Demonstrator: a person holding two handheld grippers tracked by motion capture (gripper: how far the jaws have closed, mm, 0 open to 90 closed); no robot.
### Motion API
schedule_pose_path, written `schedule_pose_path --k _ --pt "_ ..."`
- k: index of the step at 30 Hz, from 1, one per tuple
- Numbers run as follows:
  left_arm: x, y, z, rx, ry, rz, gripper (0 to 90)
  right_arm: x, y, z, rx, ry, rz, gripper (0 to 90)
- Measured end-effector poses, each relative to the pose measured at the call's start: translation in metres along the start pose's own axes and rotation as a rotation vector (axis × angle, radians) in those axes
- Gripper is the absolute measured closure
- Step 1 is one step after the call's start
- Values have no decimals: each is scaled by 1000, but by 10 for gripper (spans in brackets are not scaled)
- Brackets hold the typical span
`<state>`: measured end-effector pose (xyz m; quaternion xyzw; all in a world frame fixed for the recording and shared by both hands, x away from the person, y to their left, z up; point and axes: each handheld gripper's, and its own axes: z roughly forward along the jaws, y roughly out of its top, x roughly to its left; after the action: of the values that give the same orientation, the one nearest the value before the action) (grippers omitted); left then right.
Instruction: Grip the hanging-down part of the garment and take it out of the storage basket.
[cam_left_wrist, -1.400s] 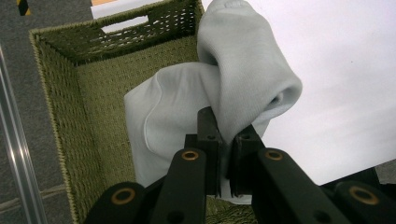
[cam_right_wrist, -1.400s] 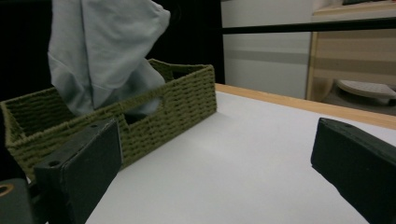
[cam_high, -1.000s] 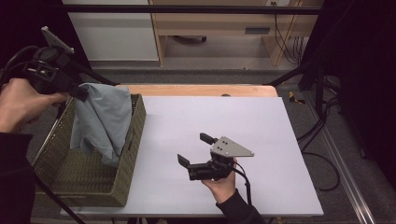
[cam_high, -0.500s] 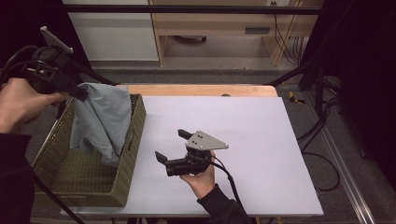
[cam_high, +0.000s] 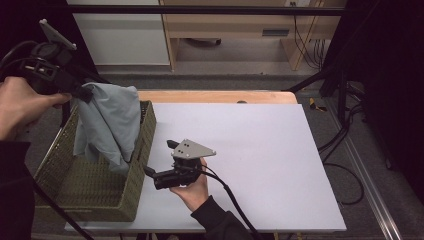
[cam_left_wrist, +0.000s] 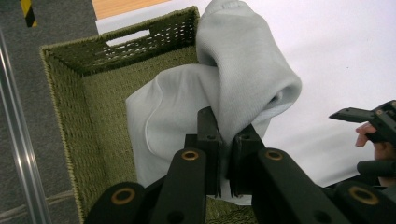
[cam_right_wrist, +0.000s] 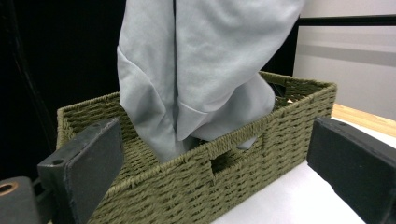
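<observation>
Right gripper (cam_high: 159, 162), held in the person's right hand (cam_high: 192, 187) low over the white table (cam_high: 260, 150), had its 2 jaws spread wide with nothing between them. In the right gripper view those jaws framed the near long wall of the green woven basket (cam_right_wrist: 224, 163), which stood just ahead of them, with a handle slot in that wall roughly midway between the jaws. Beyond that wall, the light grey cloth (cam_right_wrist: 201, 60) hung down into the basket, its lower folds resting inside and its upper part rising out of the top of that view.

Farther off, up and to the far side of the basket from the right gripper, the left gripper (cam_high: 80, 92) was held by the person's left hand (cam_high: 22, 105) above the basket's far rim. Its 2 jaws were pinched tight on a fold of the cloth, as the left gripper view showed (cam_left_wrist: 224, 140). From that grip the cloth (cam_left_wrist: 224, 93) draped away below the jaws, bulging over the basket's edge towards the table and falling into the basket (cam_left_wrist: 88, 107) beneath. In the same view the right gripper (cam_left_wrist: 369, 121) appeared off to the side, over the white table, well apart from the cloth.
</observation>
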<state>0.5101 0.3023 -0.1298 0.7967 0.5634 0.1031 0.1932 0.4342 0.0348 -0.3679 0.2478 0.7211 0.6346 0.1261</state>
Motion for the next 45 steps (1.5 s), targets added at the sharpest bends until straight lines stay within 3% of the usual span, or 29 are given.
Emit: schedule_pose_path --k 9,22,32,34,37,41,42,43,45 --pt "-4 6 -7 4 13 4 844 7 0 22 18 31 -25 54" --pt "-11 13 -16 -11 12 19 844 20 -9 60 77 75 -14 106" --pt "-13 14 -21 -13 17 24 844 28 -12 90 120 70 -36 185" --pt "-13 15 -21 -13 17 26 844 28 -12 93 124 58 -16 227" --pt "-14 15 -20 -11 21 32 844 27 -12 99 127 50 -27 300" --pt "-13 14 -19 -13 18 34 844 26 -13 102 152 51 -32 532" --pt "-12 14 -19 -14 19 31 844 27 -13 101 158 48 -30 652" --pt "-12 14 -19 -14 19 31 844 27 -13 101 158 48 -30 652" --pt "-12 14 -18 -11 19 30 844 27 -12 99 166 47 -44 755"
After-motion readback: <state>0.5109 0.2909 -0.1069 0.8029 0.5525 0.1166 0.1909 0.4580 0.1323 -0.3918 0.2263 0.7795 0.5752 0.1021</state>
